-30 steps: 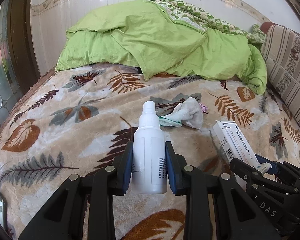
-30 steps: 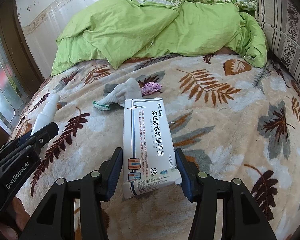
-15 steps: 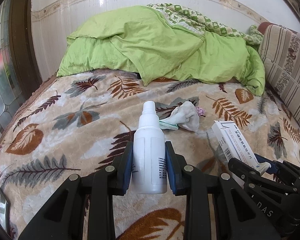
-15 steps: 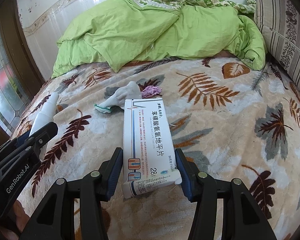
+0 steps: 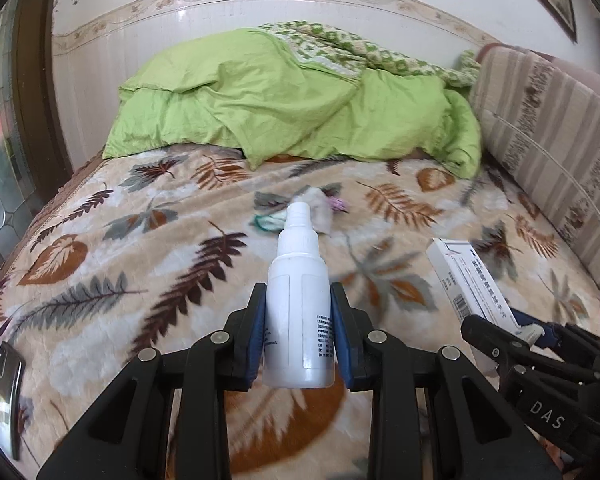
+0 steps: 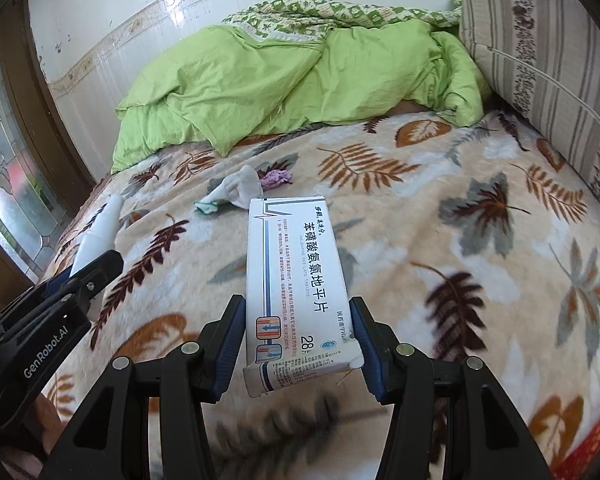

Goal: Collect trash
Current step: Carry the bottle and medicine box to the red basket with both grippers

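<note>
Your left gripper [image 5: 298,334] is clamped on a white plastic bottle [image 5: 299,312], blue pads [image 5: 257,338] pressing both sides of its body, cap end pointing forward, label text on the right of the body. Bottle is lifted clear of the bed. Your right gripper [image 6: 300,340] is closed on a white medicine box [image 6: 296,276], pinched across its near end, box pointing away from you, printed face up, near flap a bit crushed. From the left wrist view the same box [image 5: 474,282] sticks out of the right gripper [image 5: 532,330] at lower right; from the right wrist view the bottle [image 6: 96,236] pokes out of the left gripper [image 6: 80,276] at the left edge.

Beyond the grippers, on the leaf-print blanket [image 6: 440,208]: a crumpled white tissue [image 6: 238,190] with a teal scrap touching its left end, and a small purple wad [image 6: 276,178] just beside it on the right. Both lie loose, well apart from either gripper. Green duvet [image 5: 284,104] is heaped at the far end. A dark phone [image 5: 5,392] lies at the blanket's near left edge.
</note>
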A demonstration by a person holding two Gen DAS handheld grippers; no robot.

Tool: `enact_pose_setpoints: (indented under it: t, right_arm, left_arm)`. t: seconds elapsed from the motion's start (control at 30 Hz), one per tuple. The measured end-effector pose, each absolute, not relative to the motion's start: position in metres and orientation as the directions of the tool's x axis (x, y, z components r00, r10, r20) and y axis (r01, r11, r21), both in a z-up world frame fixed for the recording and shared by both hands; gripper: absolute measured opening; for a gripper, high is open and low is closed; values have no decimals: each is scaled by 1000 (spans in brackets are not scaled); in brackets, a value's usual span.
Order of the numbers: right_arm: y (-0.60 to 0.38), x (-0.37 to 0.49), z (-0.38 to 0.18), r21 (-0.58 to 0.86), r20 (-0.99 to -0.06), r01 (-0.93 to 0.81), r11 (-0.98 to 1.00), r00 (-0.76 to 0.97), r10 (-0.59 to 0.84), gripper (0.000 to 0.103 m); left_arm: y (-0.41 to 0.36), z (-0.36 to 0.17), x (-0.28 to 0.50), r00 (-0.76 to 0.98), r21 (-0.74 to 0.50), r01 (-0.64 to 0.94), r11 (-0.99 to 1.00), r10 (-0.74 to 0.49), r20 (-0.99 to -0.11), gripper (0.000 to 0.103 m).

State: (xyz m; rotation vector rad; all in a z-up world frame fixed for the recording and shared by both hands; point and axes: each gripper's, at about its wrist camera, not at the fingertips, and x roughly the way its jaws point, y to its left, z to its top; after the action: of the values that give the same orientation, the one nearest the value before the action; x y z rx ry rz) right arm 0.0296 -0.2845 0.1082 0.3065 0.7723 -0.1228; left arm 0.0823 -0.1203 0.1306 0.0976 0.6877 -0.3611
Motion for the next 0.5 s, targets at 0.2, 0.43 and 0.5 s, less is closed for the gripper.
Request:
enact_pose_setpoints:
  t: [0.2,0.43,0.5]
  right_arm:
    - [-302,-34,118,223,-709,237,945,705,-10,56]
    - [-310,-71,129,252,-700,236,938,714,9,56]
    - [-311,-75,135,258,-689,231,938,724,11,56]
  left_arm:
    - [-134,135,21,690,8,437,900,-329,-644,29]
    - [-144,146,-17,699,41,470,882,-343,-627,29]
    - [-146,149,-22,703,47,471,881,-343,-623,29]
